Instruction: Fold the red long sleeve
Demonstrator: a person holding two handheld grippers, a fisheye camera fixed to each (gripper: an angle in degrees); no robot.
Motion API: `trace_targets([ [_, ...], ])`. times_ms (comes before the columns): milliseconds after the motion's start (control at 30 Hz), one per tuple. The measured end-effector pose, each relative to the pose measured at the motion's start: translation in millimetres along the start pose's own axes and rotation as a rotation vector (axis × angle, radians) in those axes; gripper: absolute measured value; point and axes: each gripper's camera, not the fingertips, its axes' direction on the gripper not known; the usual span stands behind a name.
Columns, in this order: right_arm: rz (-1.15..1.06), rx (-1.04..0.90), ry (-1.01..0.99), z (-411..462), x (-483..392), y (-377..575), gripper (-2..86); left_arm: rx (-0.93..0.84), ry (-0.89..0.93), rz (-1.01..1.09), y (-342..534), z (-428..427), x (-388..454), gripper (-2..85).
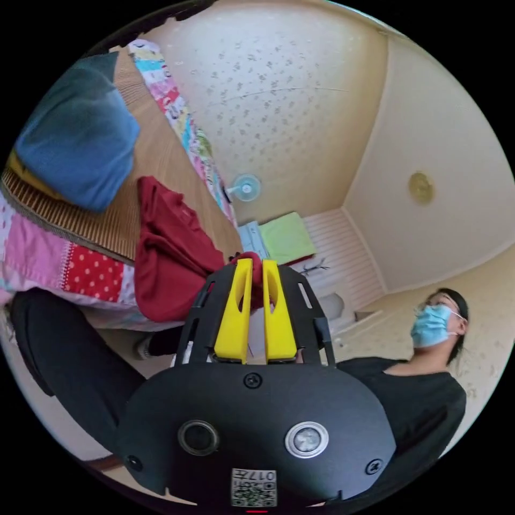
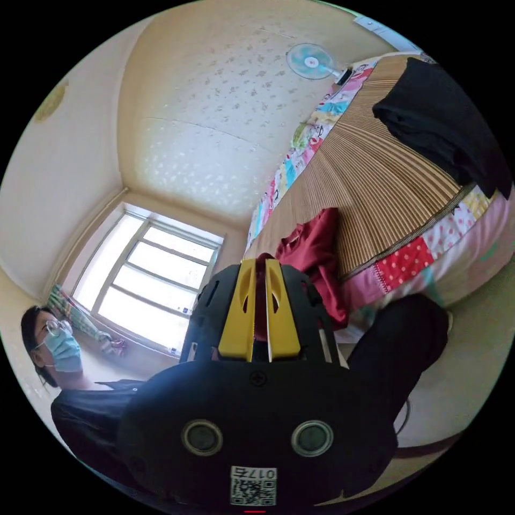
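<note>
The red long sleeve [image 1: 171, 252] lies crumpled on a bamboo mat [image 1: 155, 161] at the bed's edge, partly hanging over the side. My left gripper [image 1: 256, 265] has its yellow jaws shut on a bunched bit of the red cloth at their tips. In the right gripper view the same red garment [image 2: 314, 252] trails from the mat to my right gripper [image 2: 260, 265], whose yellow jaws are shut with red cloth pinched between them along their length.
A blue folded cloth [image 1: 80, 139] rests on the mat in the left gripper view, a black garment [image 2: 440, 118] in the right gripper view. A patchwork quilt [image 2: 413, 263] covers the bed's side. A person in black [image 1: 424, 386] stands beside the bed; a fan [image 2: 311, 61] and window [image 2: 145, 279] are behind.
</note>
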Motion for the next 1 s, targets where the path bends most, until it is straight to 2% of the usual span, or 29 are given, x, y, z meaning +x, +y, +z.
trace_targets([
  [133, -0.01, 0.048, -0.012, 61, 2, -56, 3.2, 0.151, 0.004, -0.11, -46, 25, -33, 4.0],
  [300, -0.031, 0.023, 0.158, 168, -4, -153, 3.7, 0.184, -0.125, -0.209, -147, 79, -66, 4.2],
  [400, -0.009, 0.053, 0.254, 235, 17, -195, 4.6, 0.216, -0.216, -0.208, -202, 121, -101, 5.8],
  [500, 0.004, 0.0, 0.331, 290, 42, -218, 7.2, 0.21, -0.32, -0.126, -233, 154, -127, 9.5],
  [700, -0.112, -0.025, 0.379, 309, 31, -183, 5.8, 0.154, -0.494, 0.041, -177, 157, -128, 11.8],
  [833, -0.256, -0.128, 0.33, 327, 8, -114, 2.2, 0.066, -0.626, -0.007, -97, 152, -137, 14.1],
  [900, -0.293, -0.202, 0.4, 345, 7, -89, 1.5, 0.007, -0.62, -0.068, -70, 156, -151, 14.4],
  [967, -0.34, -0.256, 0.617, 367, 21, -61, 0.9, -0.047, -0.604, -0.131, -47, 162, -166, 14.1],
  [1000, -0.358, -0.262, 0.661, 371, 27, -55, 0.8, -0.059, -0.59, -0.145, -35, 166, -173, 12.8],
])
